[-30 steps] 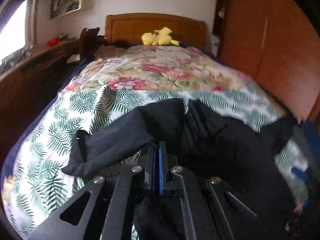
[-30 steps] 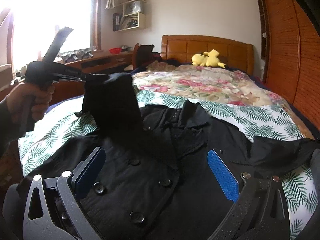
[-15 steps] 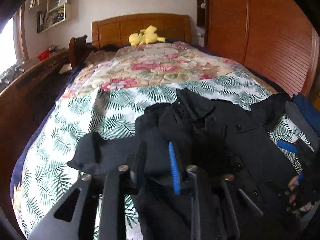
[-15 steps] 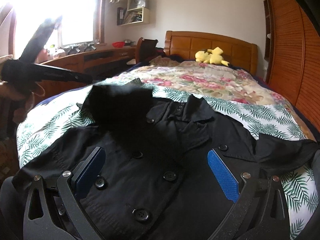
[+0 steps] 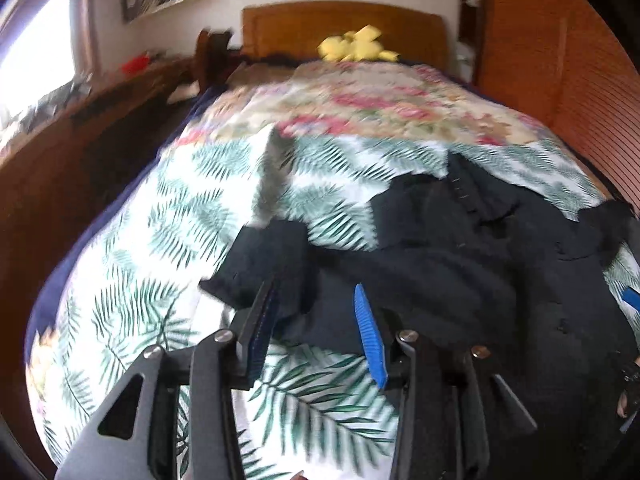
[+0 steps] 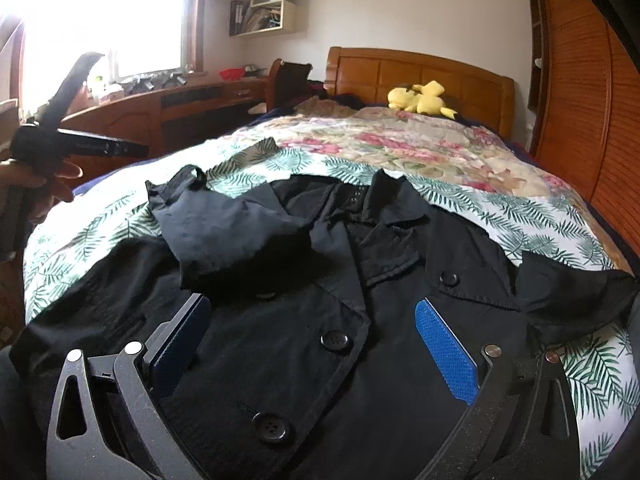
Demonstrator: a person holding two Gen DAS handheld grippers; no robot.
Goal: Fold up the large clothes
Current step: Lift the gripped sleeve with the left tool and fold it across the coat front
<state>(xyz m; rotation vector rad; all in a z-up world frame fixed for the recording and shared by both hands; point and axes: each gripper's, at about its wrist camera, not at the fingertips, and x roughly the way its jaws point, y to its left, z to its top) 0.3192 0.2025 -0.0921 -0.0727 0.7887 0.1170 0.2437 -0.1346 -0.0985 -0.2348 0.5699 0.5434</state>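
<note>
A black button-front coat [image 6: 360,300] lies face up on the bed, collar toward the headboard. Its left sleeve [image 6: 224,220] is folded in over the chest; the sleeve also shows in the left wrist view [image 5: 272,268]. The right sleeve [image 6: 572,292] lies out to the right. My left gripper [image 5: 316,300] is open and empty, just above the sleeve's cuff; it also shows in the right wrist view [image 6: 132,148], held up at the left. My right gripper [image 6: 312,312] is open and empty, low over the coat's front.
The bed has a fern-print sheet [image 5: 168,240] and a floral quilt [image 6: 400,148]. A yellow plush toy [image 6: 420,98] sits by the wooden headboard [image 6: 420,72]. A wooden desk [image 6: 160,108] runs along the left, a wooden wardrobe [image 6: 592,100] along the right.
My left gripper opened and let go of the sleeve, which dropped folded over the coat's chest. The left gripper then pulled back to the left. My right gripper stayed open over the coat.
</note>
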